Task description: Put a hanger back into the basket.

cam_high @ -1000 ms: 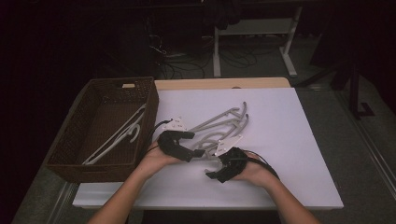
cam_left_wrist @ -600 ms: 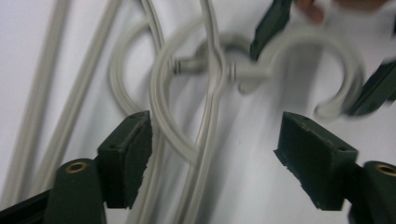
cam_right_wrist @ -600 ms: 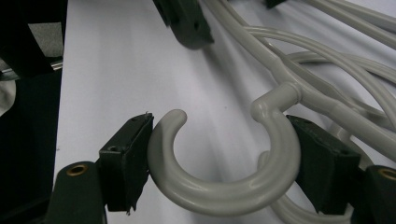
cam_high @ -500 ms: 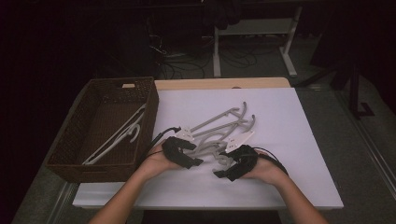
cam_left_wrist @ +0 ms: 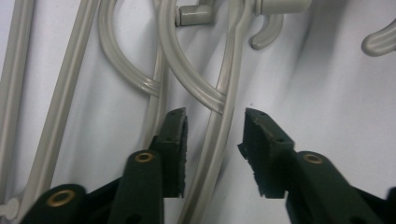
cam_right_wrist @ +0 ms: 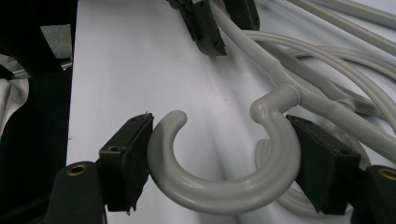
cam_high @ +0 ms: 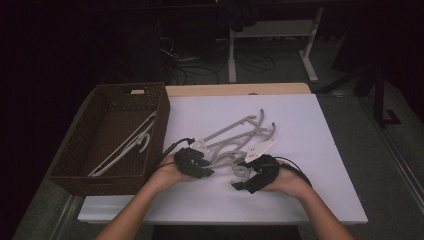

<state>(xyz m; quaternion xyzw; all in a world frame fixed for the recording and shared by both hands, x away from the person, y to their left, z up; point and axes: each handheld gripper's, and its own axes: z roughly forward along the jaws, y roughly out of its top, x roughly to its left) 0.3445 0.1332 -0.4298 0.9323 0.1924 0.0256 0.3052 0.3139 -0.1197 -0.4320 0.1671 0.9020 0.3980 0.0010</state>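
On the white table (cam_high: 320, 130) a tangle of grey plastic hangers (cam_high: 235, 137) lies just ahead of both hands. In the right gripper view the right gripper (cam_right_wrist: 219, 168) is clamped on one hanger's hook (cam_right_wrist: 224, 182) — the left pad presses the hook's free tip, the right pad its outer curve beside the neck. In the high view this gripper (cam_high: 250, 176) sits at the near end of the pile, the hook (cam_high: 240, 172) at its tips.

The left gripper (cam_left_wrist: 215, 140) straddles a slim hanger arm (cam_left_wrist: 219, 135) that runs up between its jaws. The jaws have just been closing; a gap shows on either side of the arm, so the pads stand apart and are not pressing it. From above, the left gripper (cam_high: 192, 162) lies at the left near edge of the pile, close to the right one.

The hangers are smooth moulded plastic, pale grey, with ribbed rounded arms and thick round hooks; several loops overlap one another. The gripper pads are black and rough-faced, fixed to dark jaws with brass-coloured rivets.

The table top is plain matt white with a strip of pale wood along its far edge. At its left stands a dark brown woven basket (cam_high: 85, 145), rectangular, with a light hanger (cam_high: 127, 145) lying slantwise inside. Beyond the table the room is dim — cables on the floor (cam_high: 200, 65) and the white legs of a desk frame (cam_high: 310, 50) show.
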